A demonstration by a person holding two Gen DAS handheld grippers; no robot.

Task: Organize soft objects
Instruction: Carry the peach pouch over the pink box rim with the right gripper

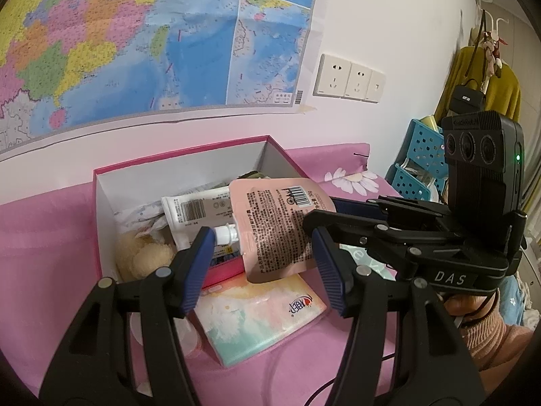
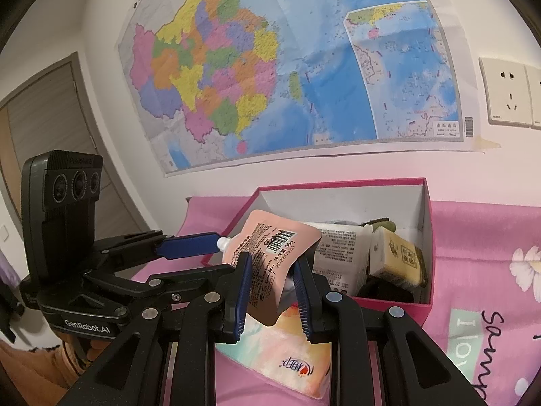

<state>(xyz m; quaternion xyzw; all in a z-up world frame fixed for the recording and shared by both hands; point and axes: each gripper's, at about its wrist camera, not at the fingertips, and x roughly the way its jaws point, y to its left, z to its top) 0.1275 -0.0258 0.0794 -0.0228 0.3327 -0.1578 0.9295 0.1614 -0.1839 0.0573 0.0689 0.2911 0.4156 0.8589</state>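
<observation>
A pink spouted pouch (image 1: 277,226) with a white cap (image 1: 226,233) hangs over the front of an open pink box (image 1: 101,203). My right gripper (image 2: 272,291) is shut on the pouch (image 2: 270,253) at its lower part. My left gripper (image 1: 263,264) is open, its fingers on either side of the pouch, with the left fingertip (image 1: 203,247) next to the cap. The box holds a white tube (image 1: 196,209), a fluffy cream item (image 1: 145,253) and a yellow packet (image 2: 399,257).
A pastel tissue pack (image 1: 257,314) lies on the pink bedsheet (image 1: 40,243) in front of the box. A map (image 2: 287,67) and wall sockets (image 1: 348,77) are behind. Blue baskets (image 1: 419,159) and hanging clothes stand at the right.
</observation>
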